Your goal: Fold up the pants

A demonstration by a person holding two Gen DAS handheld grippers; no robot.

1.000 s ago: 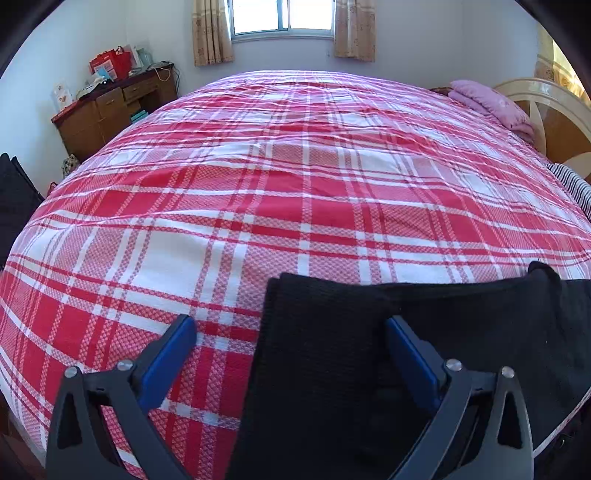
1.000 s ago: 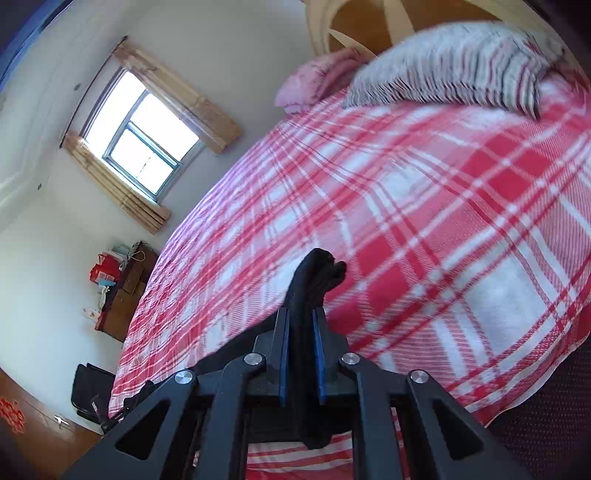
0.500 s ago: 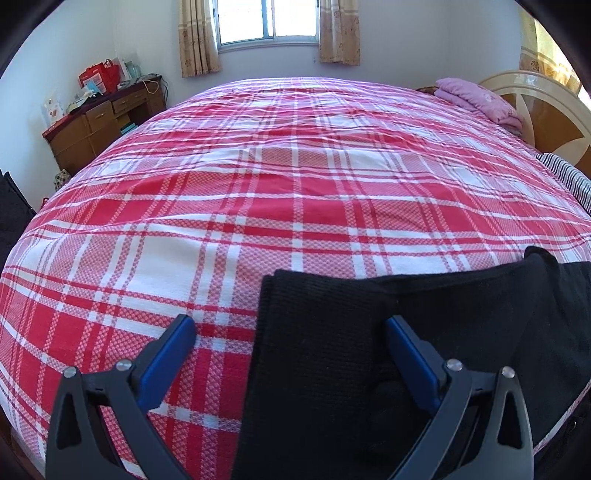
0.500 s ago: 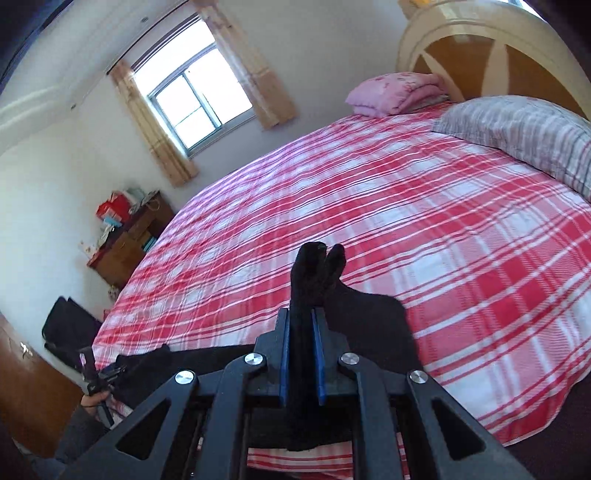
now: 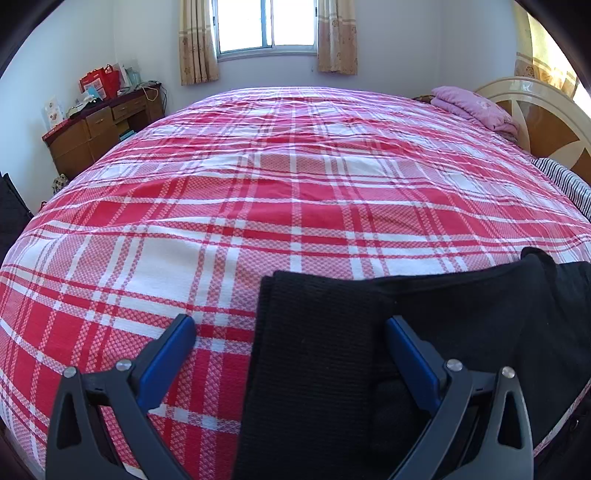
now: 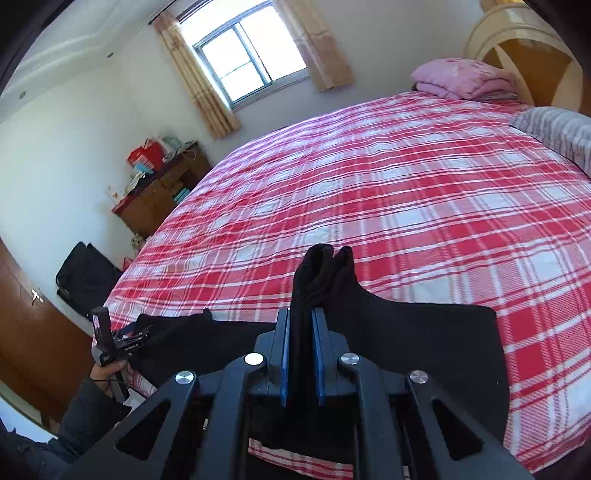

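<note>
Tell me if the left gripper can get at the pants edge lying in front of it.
Probably yes: the left gripper is open, and the black pants edge lies between its fingers on the bedspread, nothing covering it.

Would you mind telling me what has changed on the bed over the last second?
The right gripper, shut on a bunched end of the black pants, swung round from facing the striped pillow toward the window, carrying that end along. The left gripper stayed open over the pants' other end, and the plaid bedspread lay unchanged.

white-walled bedroom, bright curtained window, wooden dresser, red plaid bed
</note>
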